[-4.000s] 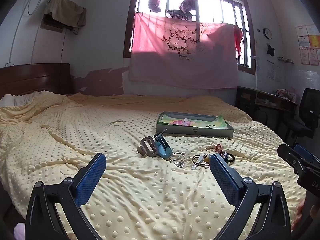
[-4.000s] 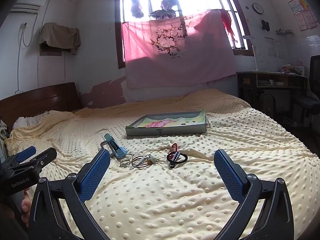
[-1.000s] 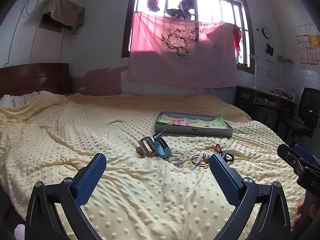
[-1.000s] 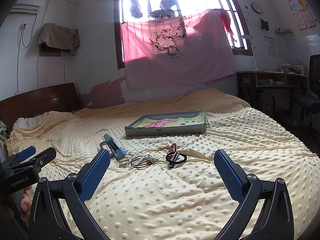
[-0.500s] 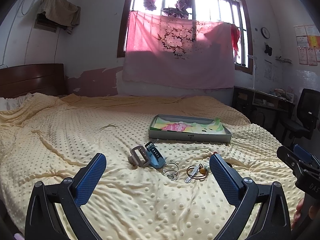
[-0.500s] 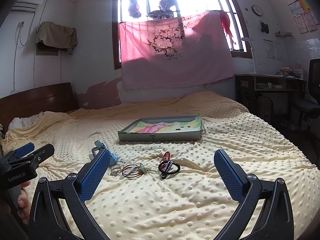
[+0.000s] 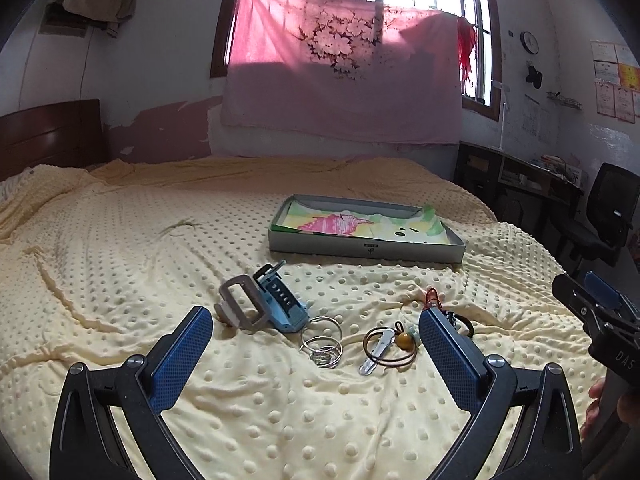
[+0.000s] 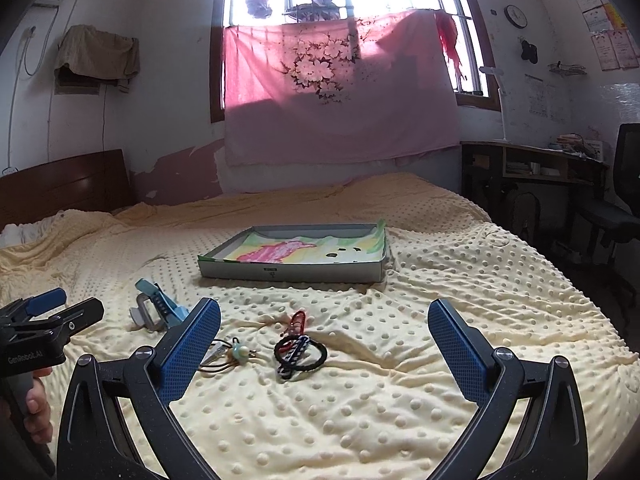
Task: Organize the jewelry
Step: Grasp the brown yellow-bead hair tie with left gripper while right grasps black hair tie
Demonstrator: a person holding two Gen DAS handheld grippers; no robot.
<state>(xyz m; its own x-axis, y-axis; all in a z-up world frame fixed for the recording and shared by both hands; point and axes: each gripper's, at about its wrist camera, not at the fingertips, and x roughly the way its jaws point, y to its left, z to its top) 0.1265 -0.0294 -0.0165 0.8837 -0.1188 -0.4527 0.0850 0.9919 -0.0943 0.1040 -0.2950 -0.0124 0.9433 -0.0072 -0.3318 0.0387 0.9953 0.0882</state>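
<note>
Jewelry lies on a yellow dotted blanket. In the left wrist view, silver bangles (image 7: pixel 321 341) sit between the fingers of my open left gripper (image 7: pixel 316 346). Right of them is a brown bangle with a silver clip and amber bead (image 7: pixel 390 346). A grey and blue hair claw (image 7: pixel 260 304) lies behind. In the right wrist view, black hair ties with a striped clip (image 8: pixel 299 354) and a red clasp (image 8: pixel 297 319) lie ahead of my open right gripper (image 8: pixel 324 348). A shallow grey box (image 7: pixel 366 249) (image 8: pixel 292 270) with a colourful cloth stands farther back.
The blanket (image 7: pixel 120 264) has folds and wrinkles around the items. A dark desk (image 8: pixel 536 168) and an office chair (image 7: pixel 604 216) stand off the bed's right side. A wooden headboard (image 8: pixel 60 188) is at the far left. A hand (image 8: pixel 38 404) holds the left gripper's handle.
Both grippers have moved forward and lower toward the jewelry, which now looks nearer and larger. The items themselves have not moved. Both pairs of fingers stay wide apart.
</note>
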